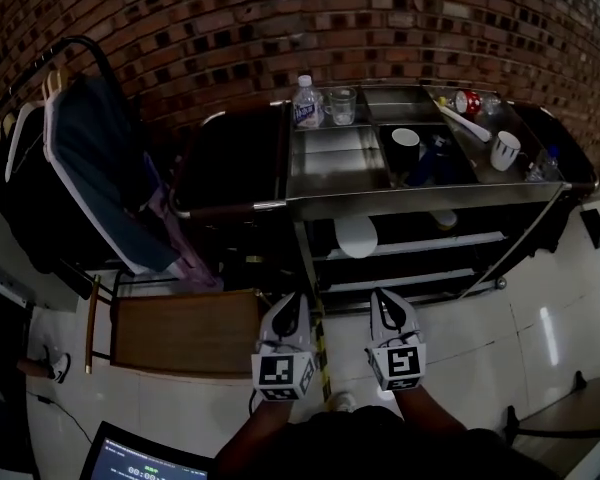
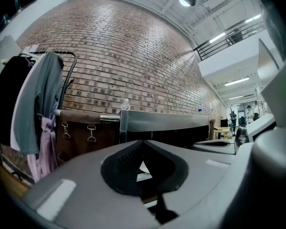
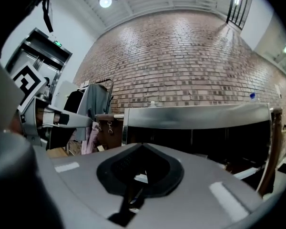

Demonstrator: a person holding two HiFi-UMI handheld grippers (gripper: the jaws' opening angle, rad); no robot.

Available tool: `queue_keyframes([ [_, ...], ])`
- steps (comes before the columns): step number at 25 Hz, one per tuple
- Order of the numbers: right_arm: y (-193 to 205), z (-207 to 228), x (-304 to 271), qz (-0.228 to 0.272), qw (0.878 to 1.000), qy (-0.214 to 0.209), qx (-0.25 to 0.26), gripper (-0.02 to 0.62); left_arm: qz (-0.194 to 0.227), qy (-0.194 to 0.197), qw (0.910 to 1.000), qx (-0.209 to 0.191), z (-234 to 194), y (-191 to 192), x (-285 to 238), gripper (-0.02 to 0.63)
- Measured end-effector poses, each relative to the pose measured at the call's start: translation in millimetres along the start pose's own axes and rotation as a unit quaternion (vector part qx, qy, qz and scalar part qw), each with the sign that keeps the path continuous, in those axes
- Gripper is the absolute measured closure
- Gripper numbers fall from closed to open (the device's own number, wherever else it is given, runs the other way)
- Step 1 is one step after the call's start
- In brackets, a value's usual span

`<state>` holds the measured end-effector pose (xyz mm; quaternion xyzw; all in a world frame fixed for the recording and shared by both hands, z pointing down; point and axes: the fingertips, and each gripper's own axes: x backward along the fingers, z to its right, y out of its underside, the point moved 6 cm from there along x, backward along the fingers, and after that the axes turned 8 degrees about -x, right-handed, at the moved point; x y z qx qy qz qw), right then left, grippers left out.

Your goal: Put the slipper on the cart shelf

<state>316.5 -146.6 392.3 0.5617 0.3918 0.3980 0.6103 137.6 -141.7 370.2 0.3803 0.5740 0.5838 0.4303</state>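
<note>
**Slipper looks shelved, both grippers empty**

My left gripper (image 1: 294, 303) and right gripper (image 1: 381, 300) have their jaws pressed together on nothing. Both point level at the cart (image 1: 420, 197). A pale rounded shape lies on the middle shelf (image 1: 460, 240), likely the slipper (image 1: 358, 236). Probably light, soft and floppy, so I'd pinch the sole edge at the heel. The cart post (image 1: 305, 253) stands just beside it. A clothes rack (image 1: 90, 158) and wooden stool (image 1: 180, 333) crowd my left.

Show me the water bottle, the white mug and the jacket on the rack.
water bottle (image 1: 307, 113), head view, on its label.
white mug (image 1: 502, 156), head view, on its side.
jacket (image 1: 108, 168), head view, on its front.
</note>
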Motion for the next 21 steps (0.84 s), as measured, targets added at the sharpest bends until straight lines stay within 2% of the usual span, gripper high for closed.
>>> queue_keyframes([
  [5,-12,-6,6,0.026,1.000,-0.002,0.009,0.594,0.006,0.012,0.9999,-0.006,5,-1,6,0.591],
  [21,-25,-24,19,0.074,0.996,-0.032,0.043,0.594,0.004,-0.010,0.9998,-0.014,7,-4,26,0.591],
])
